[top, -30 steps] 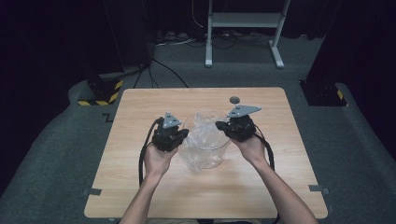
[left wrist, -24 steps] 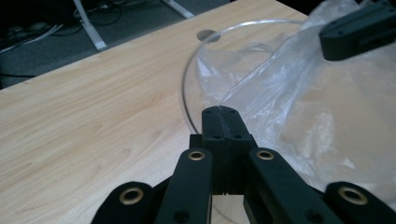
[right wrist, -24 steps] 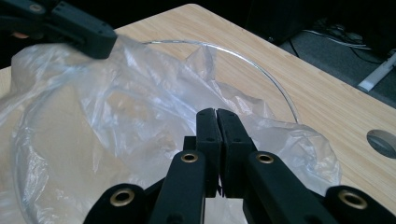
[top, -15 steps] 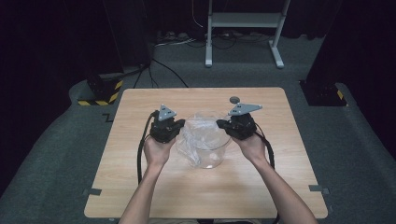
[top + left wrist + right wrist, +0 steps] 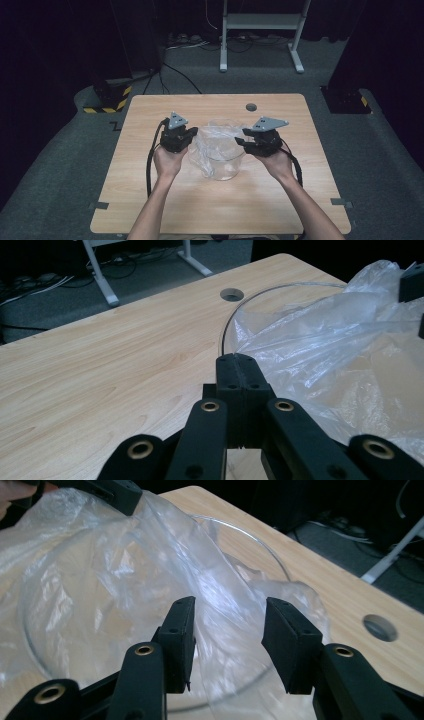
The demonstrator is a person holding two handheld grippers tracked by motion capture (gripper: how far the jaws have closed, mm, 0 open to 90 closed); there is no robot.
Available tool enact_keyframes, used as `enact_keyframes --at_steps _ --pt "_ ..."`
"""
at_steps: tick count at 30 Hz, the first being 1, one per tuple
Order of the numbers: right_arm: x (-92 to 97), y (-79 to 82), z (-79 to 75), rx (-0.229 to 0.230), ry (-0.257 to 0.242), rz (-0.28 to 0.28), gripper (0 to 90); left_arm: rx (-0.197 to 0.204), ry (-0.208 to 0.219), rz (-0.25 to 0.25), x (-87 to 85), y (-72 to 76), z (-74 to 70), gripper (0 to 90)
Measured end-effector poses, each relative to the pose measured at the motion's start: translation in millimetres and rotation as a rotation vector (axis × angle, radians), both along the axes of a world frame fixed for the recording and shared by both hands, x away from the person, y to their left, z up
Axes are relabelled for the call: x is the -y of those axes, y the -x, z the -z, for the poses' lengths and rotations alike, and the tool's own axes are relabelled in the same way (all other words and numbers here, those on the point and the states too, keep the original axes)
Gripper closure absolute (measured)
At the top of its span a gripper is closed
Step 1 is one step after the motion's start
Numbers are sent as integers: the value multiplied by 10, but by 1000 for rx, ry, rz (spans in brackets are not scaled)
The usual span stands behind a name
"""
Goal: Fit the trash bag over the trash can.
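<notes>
A clear glass bowl (image 5: 226, 169) stands mid-table with a clear plastic bag (image 5: 214, 142) draped in and over it. My left gripper (image 5: 193, 136) is at the bag's left edge; in the left gripper view its jaws (image 5: 241, 365) are pressed together and the film (image 5: 325, 340) runs taut from their tips. My right gripper (image 5: 242, 142) is at the bowl's right rim. Its jaws (image 5: 227, 630) have just been opening and stand apart, with loose bag film (image 5: 150, 575) between them and no pad pressing on it. The bowl rim (image 5: 255, 537) curves behind.
The wooden table (image 5: 150, 200) has a round cable hole (image 5: 251, 107) behind the bowl. Beyond the far edge are a white metal stand (image 5: 260, 22), floor cables and a yellow-black striped base (image 5: 107, 102). Cables trail from both grippers along the forearms.
My left gripper has shifted a little to the left and away from the person, drawing the bag wider over the bowl. The right hand has stayed in place.
</notes>
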State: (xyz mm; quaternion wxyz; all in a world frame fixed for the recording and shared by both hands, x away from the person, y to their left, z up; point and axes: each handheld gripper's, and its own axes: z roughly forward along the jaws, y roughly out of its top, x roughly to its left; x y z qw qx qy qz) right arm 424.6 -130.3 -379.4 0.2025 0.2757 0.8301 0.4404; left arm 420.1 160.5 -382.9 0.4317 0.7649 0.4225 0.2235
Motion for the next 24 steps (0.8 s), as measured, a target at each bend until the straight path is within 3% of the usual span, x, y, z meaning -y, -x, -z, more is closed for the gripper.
enact_keyframes --at_steps 2,9,11,19,24 --pt "23 5 3 11 16 8 601 2 4 -3 1 -1 -2 899" --pt "10 -31 17 6 53 -15 874 3 -10 0 23 -10 -5 899" --pt "-6 -51 16 9 54 -19 897 7 -13 -2 14 -12 -8 899" --pt "-19 -106 -37 22 9 -8 874 12 -6 -5 8 -7 -4 899" --pt "34 -67 -75 29 -34 0 617 15 -9 -4 4 0 -2 899"
